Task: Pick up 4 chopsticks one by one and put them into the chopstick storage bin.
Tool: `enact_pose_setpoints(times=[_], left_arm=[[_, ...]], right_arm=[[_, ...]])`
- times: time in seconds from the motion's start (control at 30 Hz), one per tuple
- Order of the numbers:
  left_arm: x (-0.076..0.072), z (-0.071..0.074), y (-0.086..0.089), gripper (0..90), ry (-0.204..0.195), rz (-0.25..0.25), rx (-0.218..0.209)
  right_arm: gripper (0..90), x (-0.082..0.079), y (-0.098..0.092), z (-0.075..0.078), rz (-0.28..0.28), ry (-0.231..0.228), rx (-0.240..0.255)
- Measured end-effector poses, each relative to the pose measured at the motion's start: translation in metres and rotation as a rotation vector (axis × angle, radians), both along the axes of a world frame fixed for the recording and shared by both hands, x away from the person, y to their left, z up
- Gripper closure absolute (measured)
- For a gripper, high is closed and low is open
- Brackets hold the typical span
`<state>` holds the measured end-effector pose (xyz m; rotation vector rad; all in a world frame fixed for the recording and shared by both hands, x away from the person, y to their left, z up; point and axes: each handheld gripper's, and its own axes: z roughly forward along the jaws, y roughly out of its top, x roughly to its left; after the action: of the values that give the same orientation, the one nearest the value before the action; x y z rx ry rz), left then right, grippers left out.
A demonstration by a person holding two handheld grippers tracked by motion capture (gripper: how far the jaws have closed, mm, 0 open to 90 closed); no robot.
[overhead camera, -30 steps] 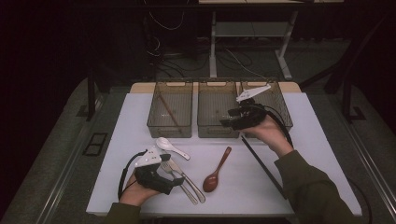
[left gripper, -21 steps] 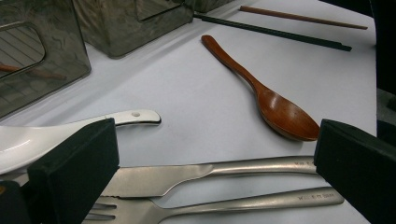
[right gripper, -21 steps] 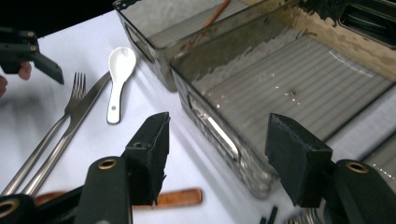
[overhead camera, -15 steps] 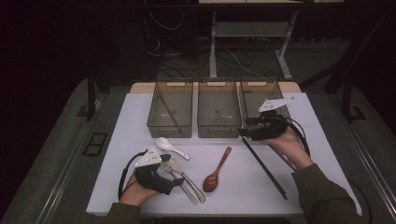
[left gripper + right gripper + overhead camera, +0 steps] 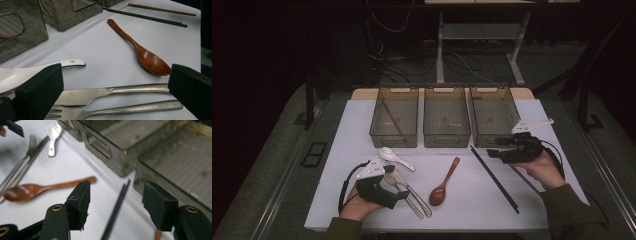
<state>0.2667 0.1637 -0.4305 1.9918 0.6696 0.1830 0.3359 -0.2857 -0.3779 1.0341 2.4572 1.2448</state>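
Right gripper point(image 5: 493, 148) hovers over the table's right side, jaws apart with nothing between them, above 1 black chopstick point(image 5: 495, 179) lying just in front of the bins. 1 brown chopstick point(image 5: 526, 179) lies just right of it, partly under the hand. Left gripper point(image 5: 401, 192) rests at front left, jaws wide, straddling 1 knife point(image 5: 110, 93) and 1 fork point(image 5: 130, 108). 1 white spoon point(image 5: 395, 157), 1 wooden spoon point(image 5: 444, 184) lie nearby. 3 bins point(image 5: 446, 137) stand behind; the left bin holds 1 brown stick.
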Motion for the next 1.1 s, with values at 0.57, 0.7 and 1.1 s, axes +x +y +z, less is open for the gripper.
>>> enact_pose_setpoints(times=[0.57,0.7,1.1], left_arm=[[0.000,0.000,0.000,0.0,0.002,0.000,0.001],[0.000,0.000,0.000,0.0,0.002,0.000,0.002],[0.000,0.000,0.000,0.0,0.003,0.003,0.005]], right_arm=[[48.8,-0.034,-0.051,-0.021,-0.057,0.045,-0.064],[54.8,-0.040,-0.059,-0.027,-0.065,0.049,-0.103],[73.4,-0.056,-0.085,-0.048,-0.107,0.132,-0.165]])
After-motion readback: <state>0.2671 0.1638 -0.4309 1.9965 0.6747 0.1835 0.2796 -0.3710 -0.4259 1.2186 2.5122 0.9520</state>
